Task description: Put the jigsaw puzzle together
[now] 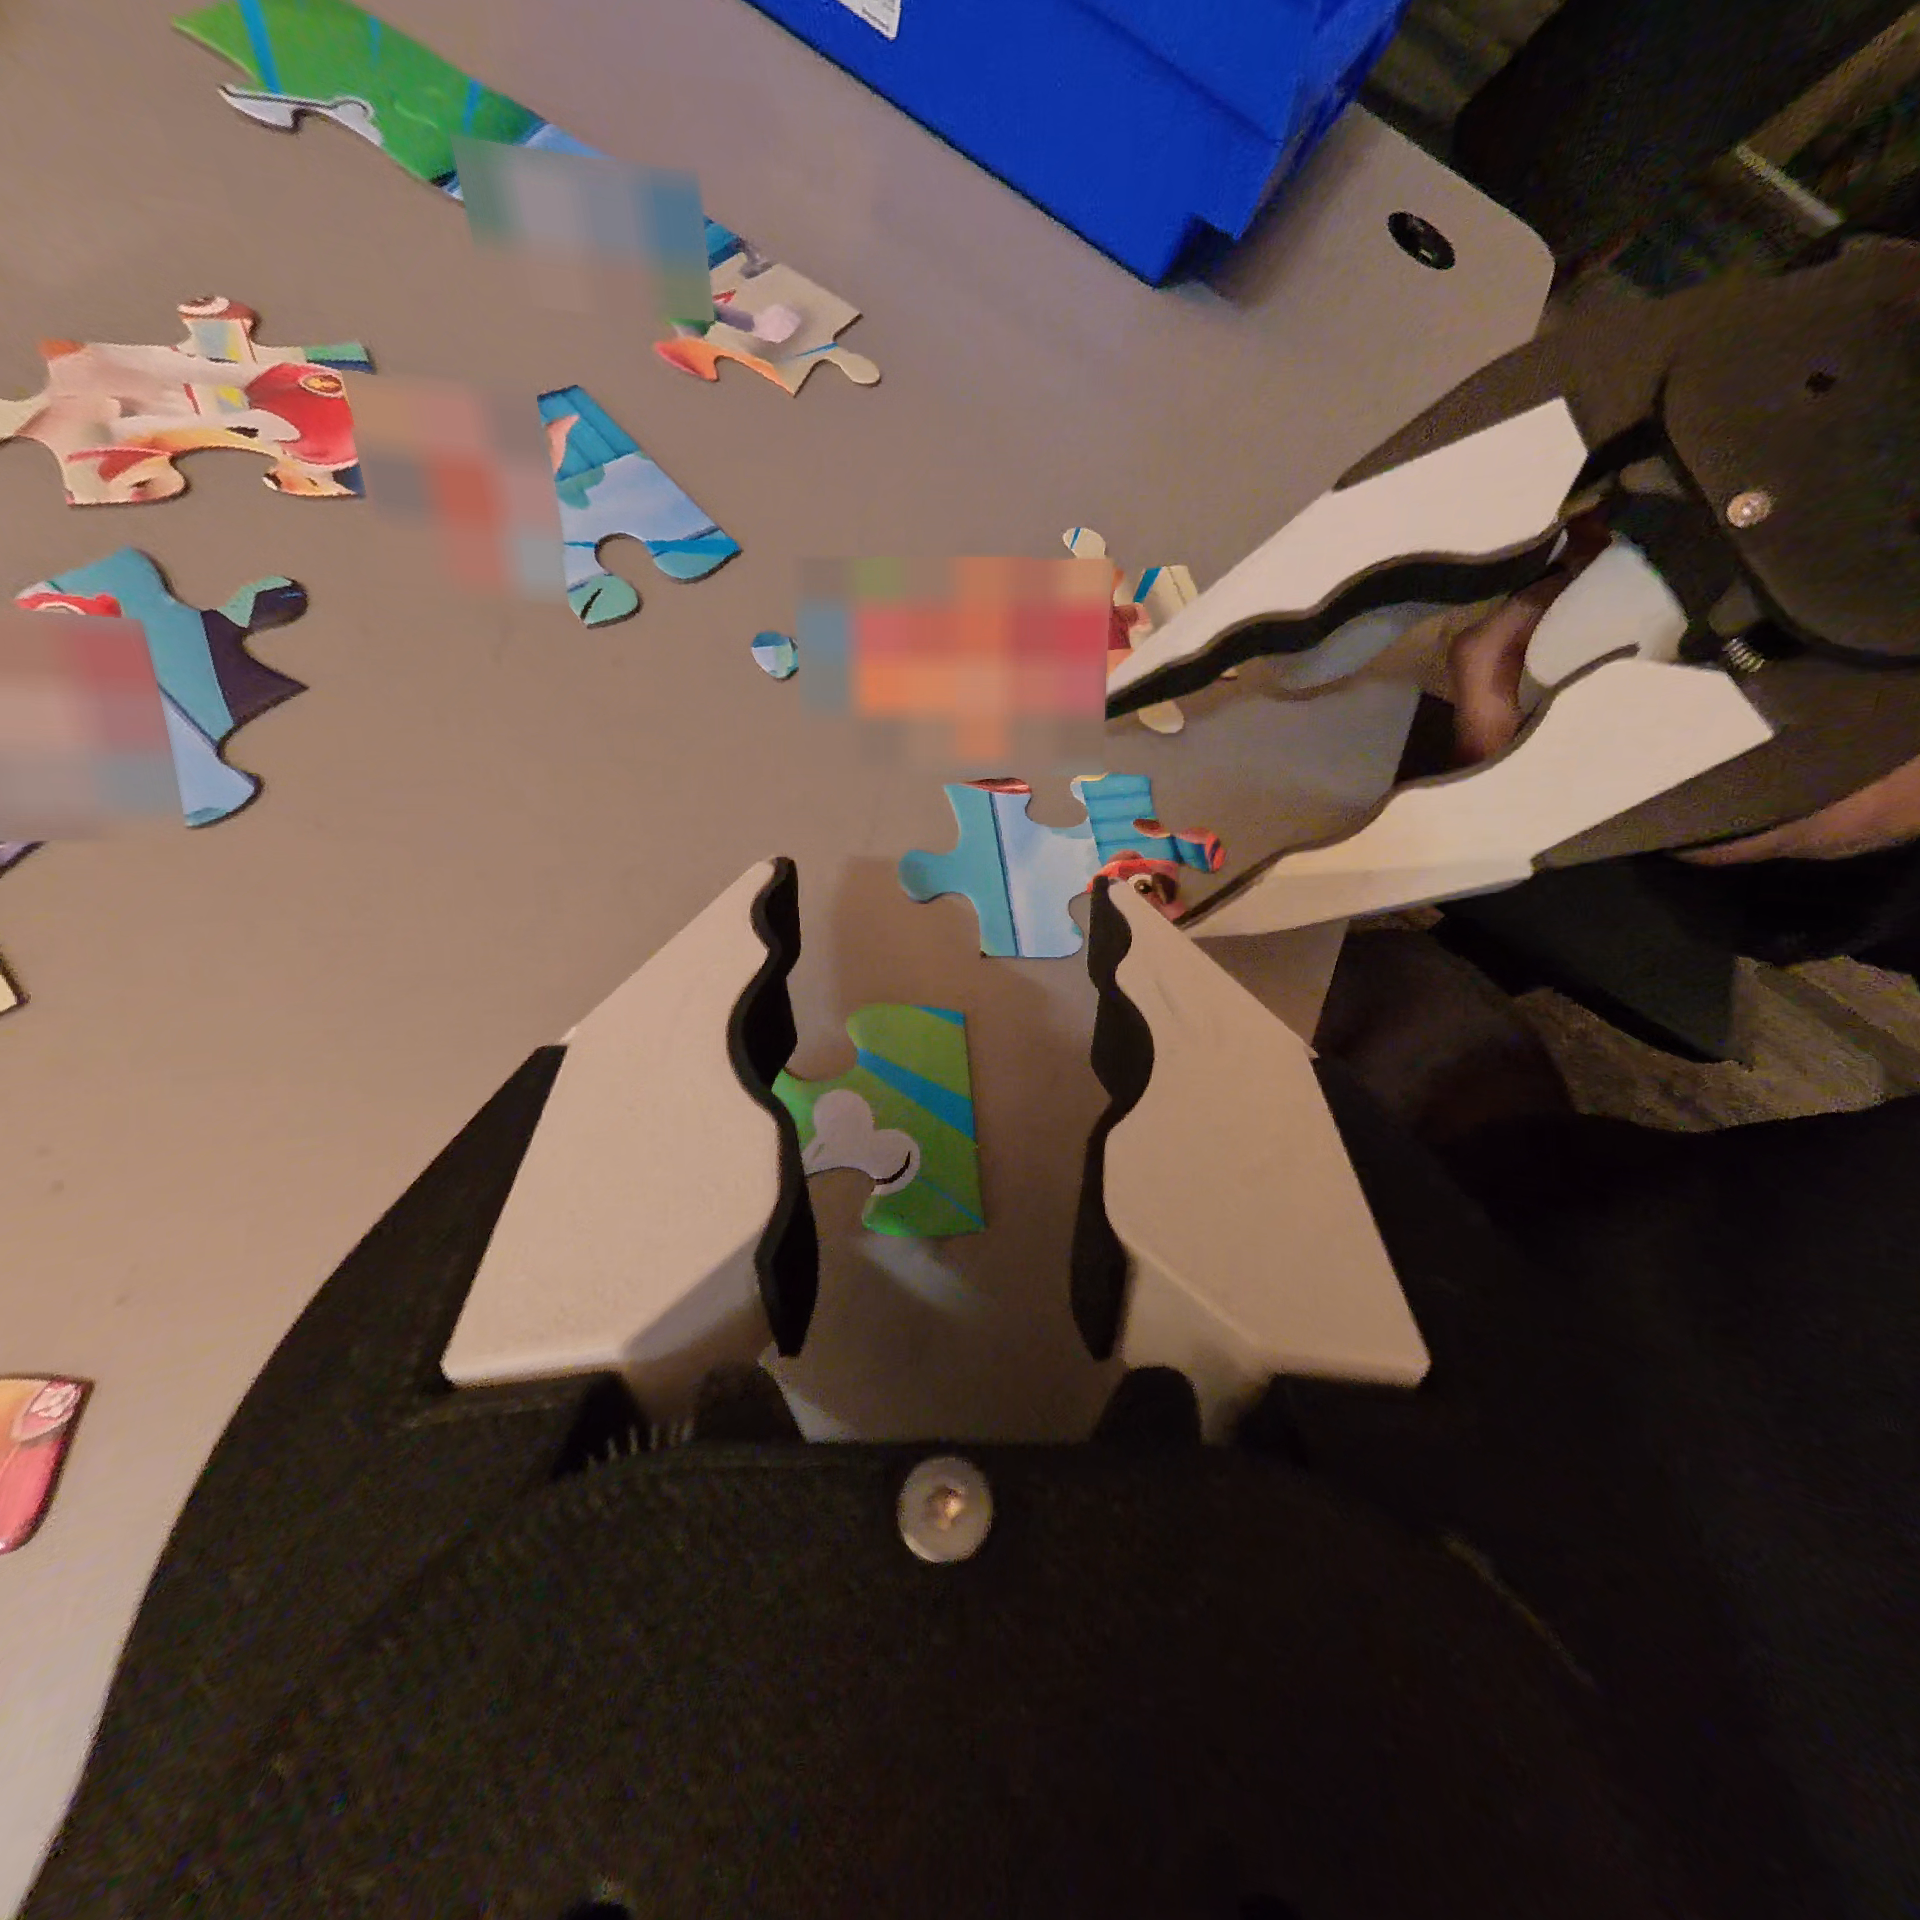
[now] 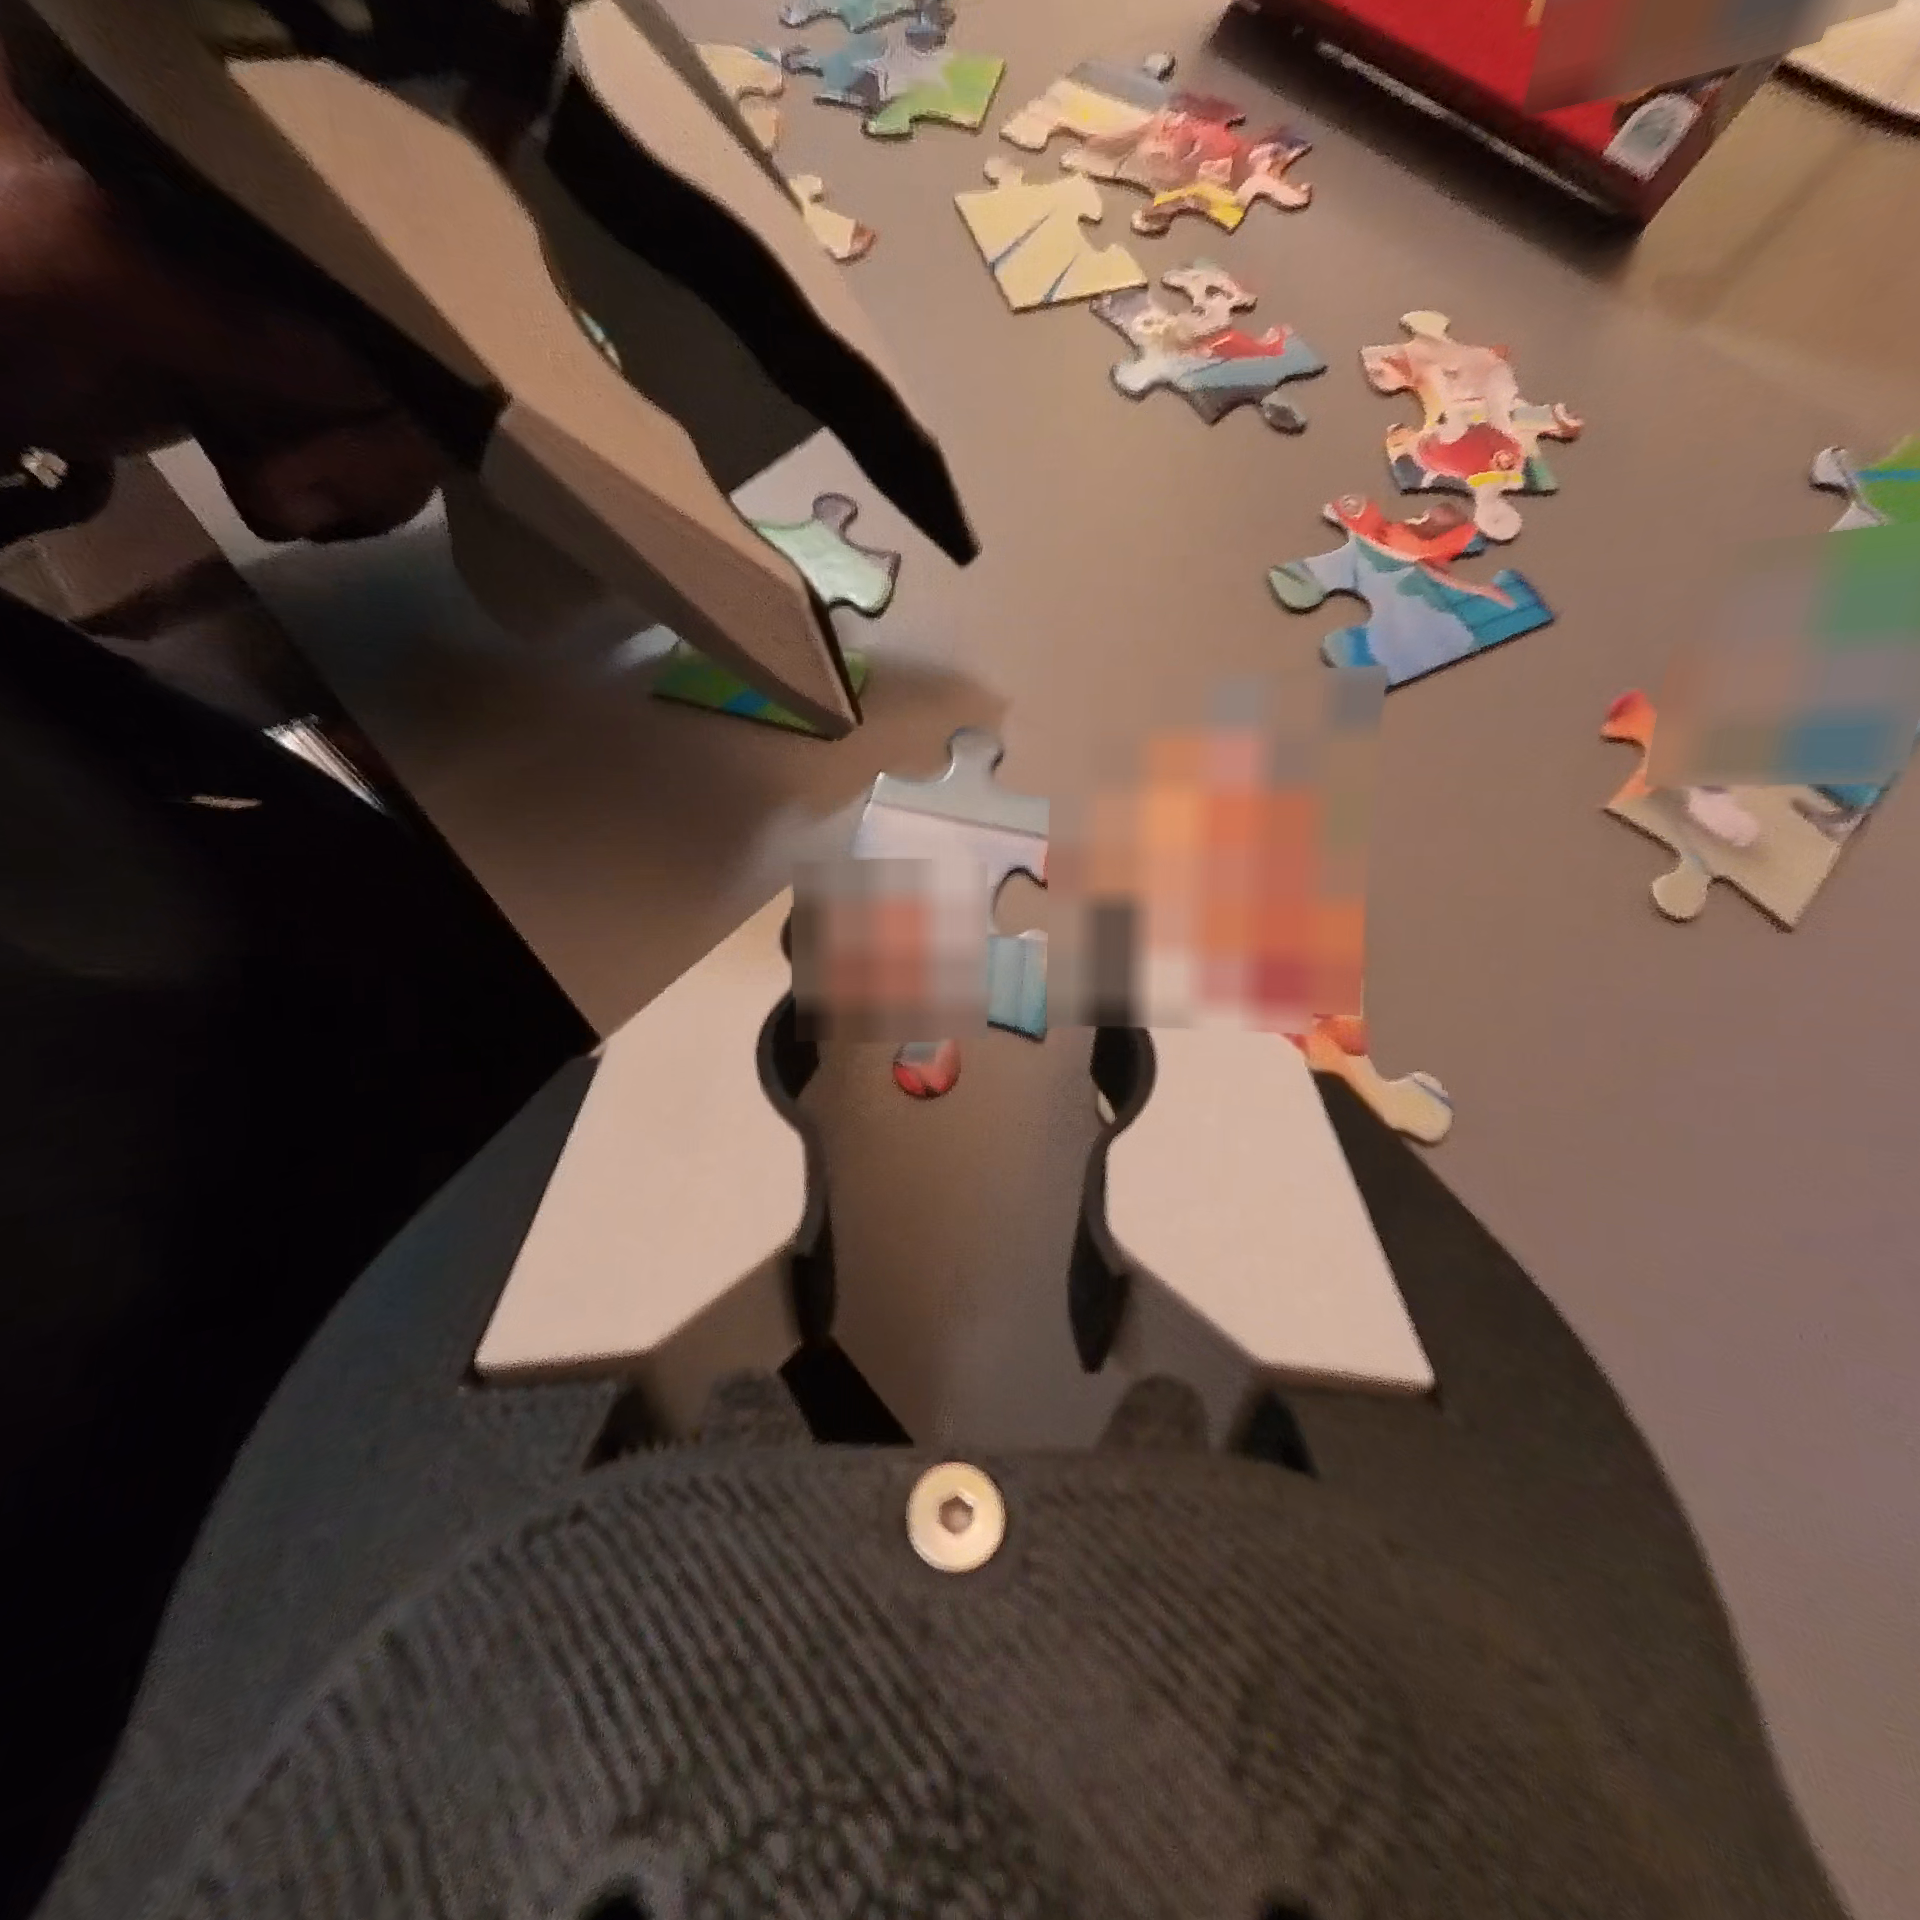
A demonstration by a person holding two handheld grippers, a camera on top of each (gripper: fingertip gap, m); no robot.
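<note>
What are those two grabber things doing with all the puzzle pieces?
A person holds two grippers over a grey table scattered with jigsaw pieces. The left gripper is open above a green piece, gripping nothing. The right gripper is open too, beside a blue piece. A blue box sits behind.

Both grippers look alike. The left gripper (image 1: pixel 940 883) has two pale, wedge-shaped fingers (image 1: pixel 644 1143), each lined along its inner edge with a wavy black pad. Behind the fingers sits a dark, coarsely ribbed body, and a silver hex-socket screw (image 1: pixel 943 1509) is set in its middle, just behind the finger roots. The right gripper (image 2: pixel 940 1029) is built the same: pale fingers (image 2: pixel 1226 1195), black scalloped pads, a ribbed grey-black body with a silver screw (image 2: pixel 956 1517) just behind the fingers.
</note>
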